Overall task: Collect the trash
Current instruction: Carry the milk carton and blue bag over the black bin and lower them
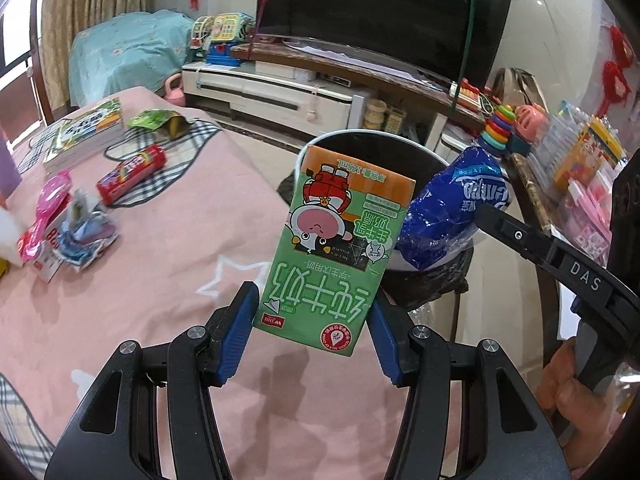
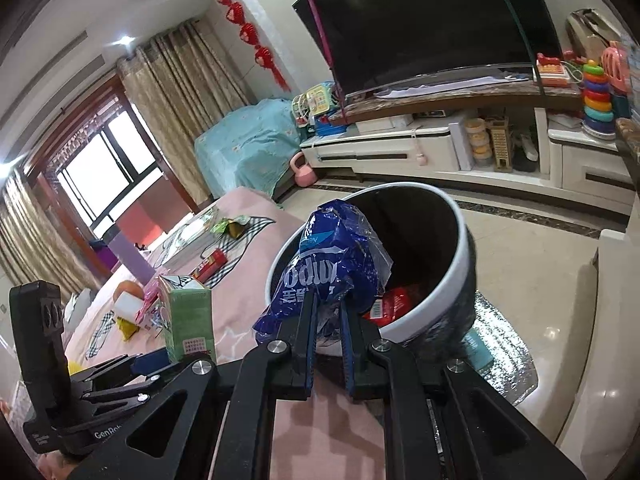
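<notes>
Now both tongs carry trash toward the bin (image 2: 432, 280) beside the bed's edge — left tongs (image 1: 314, 332) clamping the milk carton (image 1: 332, 256), right tongs (image 2: 328, 320) pinching the blue wrapper (image 2: 332, 264) — releasing over its mouth comes next.

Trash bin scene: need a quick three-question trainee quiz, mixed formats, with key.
1. True or false: the left gripper holds a green milk carton upside down, going by its print.
2. Multiple choice: what does the right gripper hold? A) a red tube B) a crumpled blue plastic wrapper C) a book
3. Short answer: what already lies inside the white-rimmed trash bin?

Key:
1. True; the print reads inverted in the left wrist view.
2. B; the jaws are shut on it at the bin's near rim.
3. A red wrapper, seen in the right wrist view.
</notes>
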The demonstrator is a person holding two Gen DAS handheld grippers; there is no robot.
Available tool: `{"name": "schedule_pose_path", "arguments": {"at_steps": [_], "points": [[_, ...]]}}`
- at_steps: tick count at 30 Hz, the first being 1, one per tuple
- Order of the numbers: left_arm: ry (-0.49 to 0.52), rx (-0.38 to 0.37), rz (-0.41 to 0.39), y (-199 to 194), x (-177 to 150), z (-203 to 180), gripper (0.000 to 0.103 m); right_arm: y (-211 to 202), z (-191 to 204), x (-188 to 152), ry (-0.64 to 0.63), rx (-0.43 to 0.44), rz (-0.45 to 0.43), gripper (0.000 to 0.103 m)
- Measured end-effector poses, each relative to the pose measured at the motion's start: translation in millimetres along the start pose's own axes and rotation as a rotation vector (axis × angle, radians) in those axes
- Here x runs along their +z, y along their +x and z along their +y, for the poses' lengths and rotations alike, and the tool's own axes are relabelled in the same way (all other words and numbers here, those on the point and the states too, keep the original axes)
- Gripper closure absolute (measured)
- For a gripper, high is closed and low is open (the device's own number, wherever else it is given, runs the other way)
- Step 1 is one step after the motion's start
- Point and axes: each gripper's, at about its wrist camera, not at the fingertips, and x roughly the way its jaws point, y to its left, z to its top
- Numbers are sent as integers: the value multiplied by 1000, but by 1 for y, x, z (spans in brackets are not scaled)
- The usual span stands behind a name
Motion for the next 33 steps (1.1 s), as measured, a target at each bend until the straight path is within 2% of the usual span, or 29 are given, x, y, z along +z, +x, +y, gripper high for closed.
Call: {"name": "schedule_pose_path", "arguments": {"at_steps": [20, 33], "points": [[67, 2, 16, 22, 22, -28, 49, 1, -28, 16, 32, -23, -21, 92], [82, 13, 27, 35, 33, -36, 49, 6, -32, 18, 34, -36, -10, 92]]}}
